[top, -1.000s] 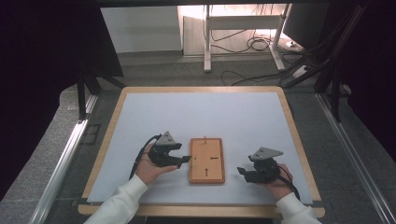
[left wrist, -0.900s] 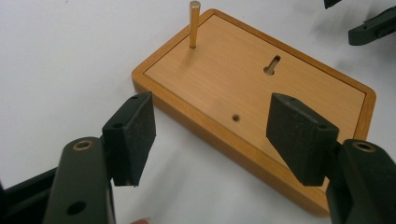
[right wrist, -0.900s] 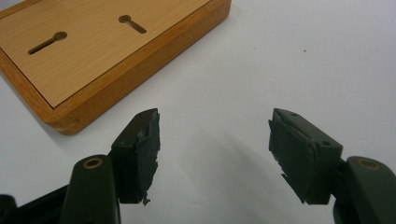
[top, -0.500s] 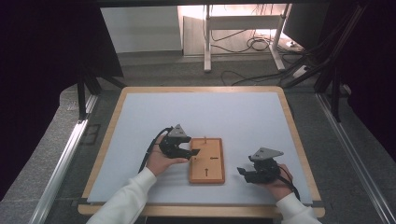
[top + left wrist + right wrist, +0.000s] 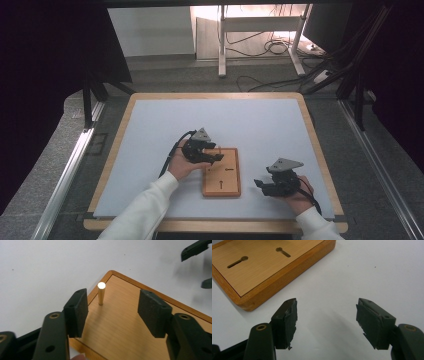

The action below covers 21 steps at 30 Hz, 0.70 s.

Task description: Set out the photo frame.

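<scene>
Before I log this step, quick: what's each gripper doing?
Left gripper: open, jaws just been closing, brass peg ahead, untouched.
Right gripper: open, nothing held, beside the wooden board.

sleeves: white, long, on both forearms (image 5: pixel 145 210)
left gripper (image 5: pixel 216 157): black body, grey three-cornered plate on top, black cable
right gripper (image 5: pixel 259 186): black, same grey plate
pads (image 5: pixel 288 322): dark, frayed edges
screws: brass-ringed holes

In the high view, the left gripper (image 5: pixel 214 156) covers the far left corner of the wooden board (image 5: pixel 222 181), so the brass peg (image 5: pixel 101 293) there is too small to make out. The right gripper view cuts the board off at its top and left edges. Both forearms run off the bottom of the high view.
</scene>
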Tool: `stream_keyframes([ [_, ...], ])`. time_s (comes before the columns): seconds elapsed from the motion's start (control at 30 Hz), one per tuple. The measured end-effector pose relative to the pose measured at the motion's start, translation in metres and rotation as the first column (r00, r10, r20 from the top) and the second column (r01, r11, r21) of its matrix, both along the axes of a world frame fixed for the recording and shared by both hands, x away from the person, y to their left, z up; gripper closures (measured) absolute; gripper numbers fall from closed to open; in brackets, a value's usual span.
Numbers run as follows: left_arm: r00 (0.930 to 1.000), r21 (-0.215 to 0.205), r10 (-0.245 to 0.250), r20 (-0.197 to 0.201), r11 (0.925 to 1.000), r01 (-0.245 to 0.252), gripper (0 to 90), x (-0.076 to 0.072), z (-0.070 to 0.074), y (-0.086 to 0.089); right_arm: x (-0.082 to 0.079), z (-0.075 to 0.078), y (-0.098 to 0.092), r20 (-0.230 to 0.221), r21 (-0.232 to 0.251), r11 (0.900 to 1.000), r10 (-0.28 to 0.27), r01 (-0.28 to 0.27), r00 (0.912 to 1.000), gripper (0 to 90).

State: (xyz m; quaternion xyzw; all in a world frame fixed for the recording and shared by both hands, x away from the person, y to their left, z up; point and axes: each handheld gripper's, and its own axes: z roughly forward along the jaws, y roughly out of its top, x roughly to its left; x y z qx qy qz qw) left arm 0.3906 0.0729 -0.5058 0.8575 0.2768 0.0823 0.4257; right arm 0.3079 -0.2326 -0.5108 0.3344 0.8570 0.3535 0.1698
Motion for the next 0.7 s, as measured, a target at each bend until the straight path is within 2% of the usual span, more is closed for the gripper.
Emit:
stream_keyframes([
  [0.23, 0.9999, 0.016, 0.015, -0.007, 0.9998, -0.015, 60.3, 0.01, -0.005, -0.007, 0.0, 0.0, 0.0, 0.001, 0.0, 1.0, 0.001, -0.001, 1.0, 33.8],
  [0.37, 0.9999, 0.006, 0.005, -0.014, 1.0, -0.005, 71.4, 0.013, -0.009, -0.007, 0.0, 0.0, 0.0, 0.005, 0.001, 1.0, 0.003, -0.003, 1.0, 33.8],
  [0.47, 1.0, 0.019, 0.001, -0.005, 0.9998, -0.001, 79.4, 0.014, -0.009, -0.007, -0.001, 0.001, 0.001, 0.017, 0.005, 1.0, 0.014, -0.014, 0.9998, 33.7],
  [0.57, 0.9999, 0.018, 0.012, 0.001, 0.9998, -0.012, 83.2, 0.014, -0.011, -0.009, -0.003, 0.003, 0.004, 0.033, 0.001, 1.0, 0.027, -0.027, 0.9991, 29.0],
  [0.7, 1.0, 0.015, 0.001, -0.005, 0.9999, -0.001, 84.9, 0.016, -0.011, -0.008, -0.008, 0.006, 0.01, 0.053, 0.005, 0.998, 0.06, -0.06, 0.9968, 23.2],
])
